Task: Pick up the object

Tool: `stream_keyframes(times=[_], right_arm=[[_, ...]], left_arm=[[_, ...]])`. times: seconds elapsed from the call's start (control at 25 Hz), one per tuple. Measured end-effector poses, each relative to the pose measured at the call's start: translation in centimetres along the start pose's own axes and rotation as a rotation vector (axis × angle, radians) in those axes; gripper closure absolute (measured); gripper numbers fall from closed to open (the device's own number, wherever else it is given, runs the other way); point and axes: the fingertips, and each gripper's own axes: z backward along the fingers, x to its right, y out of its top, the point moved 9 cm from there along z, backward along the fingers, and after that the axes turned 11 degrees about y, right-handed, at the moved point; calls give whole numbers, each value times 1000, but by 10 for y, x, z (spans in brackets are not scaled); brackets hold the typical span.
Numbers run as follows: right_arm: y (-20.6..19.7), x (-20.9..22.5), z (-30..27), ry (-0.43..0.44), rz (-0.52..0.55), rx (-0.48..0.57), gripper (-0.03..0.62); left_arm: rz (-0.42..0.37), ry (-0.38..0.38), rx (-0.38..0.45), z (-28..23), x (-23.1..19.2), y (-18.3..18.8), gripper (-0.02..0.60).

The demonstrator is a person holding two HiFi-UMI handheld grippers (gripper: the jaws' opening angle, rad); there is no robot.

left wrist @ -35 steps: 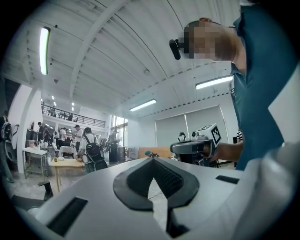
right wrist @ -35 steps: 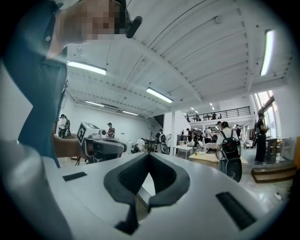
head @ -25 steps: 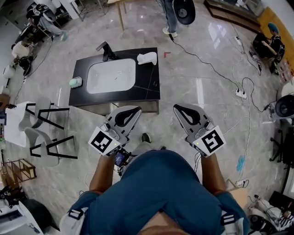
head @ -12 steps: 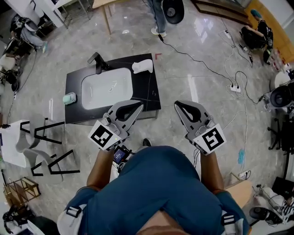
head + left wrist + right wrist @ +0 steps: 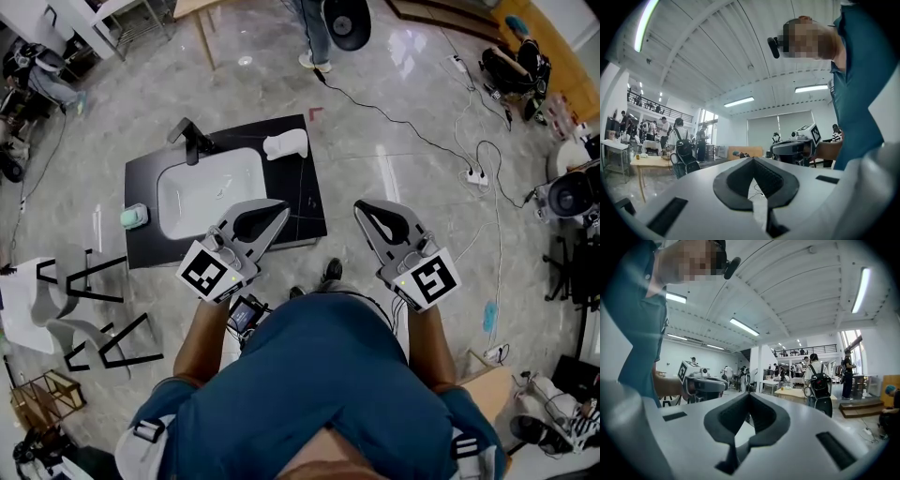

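A black counter [image 5: 305, 202] with a white basin [image 5: 206, 192] stands on the floor ahead of me. On its far right corner lies a white object [image 5: 286, 144]. A small green object [image 5: 134, 216] sits at its left edge, and a black tap [image 5: 192, 141] rises at the back. My left gripper [image 5: 281, 208] is shut and holds nothing, its tip over the counter's near right part. My right gripper [image 5: 361, 208] is also shut with nothing in it, over bare floor to the right of the counter. Both gripper views look up at the ceiling, each over its own shut jaws.
Grey chairs [image 5: 56, 300] with black frames stand at the left. Cables [image 5: 441, 141] and a power strip [image 5: 473, 176] run over the marble floor at the right. A person's legs [image 5: 314, 37] are beyond the counter. A wooden table leg [image 5: 204, 42] is at the back.
The counter has slid left and nearer in the head view as I step toward it. Both grippers stay shut and keep about the same place before my body.
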Motion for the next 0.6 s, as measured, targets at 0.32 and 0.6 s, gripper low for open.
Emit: stream_keyframes(times=[0.32, 0.6], right_arm=[[-11, 75, -15, 86, -17, 6, 580], [-11, 126, -24, 178, -50, 8, 580]], left_arm=[[9, 91, -24, -57, -24, -10, 578], [-13, 169, -29, -105, -44, -9, 578]])
